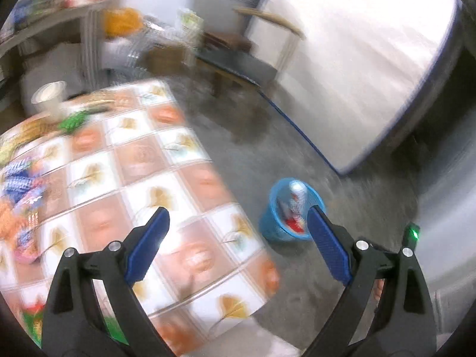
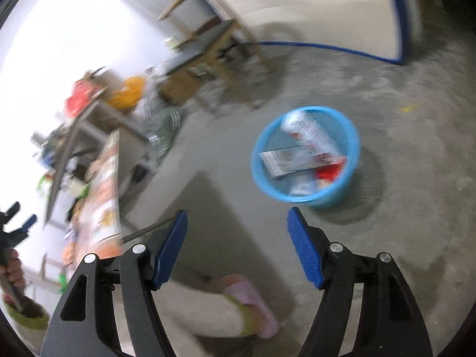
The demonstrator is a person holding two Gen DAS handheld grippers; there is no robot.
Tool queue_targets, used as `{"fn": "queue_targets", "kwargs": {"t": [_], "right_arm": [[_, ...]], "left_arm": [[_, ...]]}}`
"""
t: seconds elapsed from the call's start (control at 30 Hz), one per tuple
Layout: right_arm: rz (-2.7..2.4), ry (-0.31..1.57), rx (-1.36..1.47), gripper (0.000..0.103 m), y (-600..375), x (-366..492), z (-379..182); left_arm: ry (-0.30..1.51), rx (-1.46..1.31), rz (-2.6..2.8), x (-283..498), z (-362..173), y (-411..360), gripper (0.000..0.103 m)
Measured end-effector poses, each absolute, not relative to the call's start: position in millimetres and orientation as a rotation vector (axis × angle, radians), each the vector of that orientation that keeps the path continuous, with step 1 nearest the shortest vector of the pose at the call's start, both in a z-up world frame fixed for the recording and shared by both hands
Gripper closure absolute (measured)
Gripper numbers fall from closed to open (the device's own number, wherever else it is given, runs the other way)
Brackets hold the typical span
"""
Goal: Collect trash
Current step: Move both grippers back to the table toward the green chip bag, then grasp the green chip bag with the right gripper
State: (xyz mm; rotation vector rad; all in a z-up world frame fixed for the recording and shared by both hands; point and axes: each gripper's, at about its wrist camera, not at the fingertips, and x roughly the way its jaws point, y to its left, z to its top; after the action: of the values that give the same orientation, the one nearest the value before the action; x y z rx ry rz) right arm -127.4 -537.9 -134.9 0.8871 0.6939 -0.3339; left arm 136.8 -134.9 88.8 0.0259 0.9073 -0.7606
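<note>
both tongs, left gripper [image 1: 238, 232] and right gripper [image 2: 236, 232], gape wide and empty, the blue bin [image 2: 306, 154] ahead of them already holding discarded packets, presumably awaiting more table [image 1: 134, 178] litter.

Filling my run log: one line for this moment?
left tool: open, empty | right tool: open, empty | bin: on floor, holds trash | table: wrappers remain

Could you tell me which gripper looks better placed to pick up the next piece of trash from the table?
Probably the left gripper: open and empty above the table, wrappers ahead. The right gripper, also empty, faces the floor and blue bin.
</note>
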Motion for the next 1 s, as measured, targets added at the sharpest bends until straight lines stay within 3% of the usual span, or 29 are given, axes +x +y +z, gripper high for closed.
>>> {"fn": "queue_targets", "kwargs": {"t": [0.2,0.4,0.6,1.0], "right_arm": [[-0.11,0.688,0.804,0.027,-476,-75,-91],[0.159,0.75,0.791,0.027,-402,-28,-68],[0.436,0.824,0.791,0.027,-312,10,-56],[0.672,1.041,0.701,0.027,-173,85,-65]], "left_arm": [[0.765,-0.071,-0.418,118,111,12,0.014],[0.777,-0.237,-0.178,89,85,131,0.014],[0.866,-0.337,-0.11,69,37,186,0.014],[0.875,-0.355,-0.114,73,4,209,0.014]]}}
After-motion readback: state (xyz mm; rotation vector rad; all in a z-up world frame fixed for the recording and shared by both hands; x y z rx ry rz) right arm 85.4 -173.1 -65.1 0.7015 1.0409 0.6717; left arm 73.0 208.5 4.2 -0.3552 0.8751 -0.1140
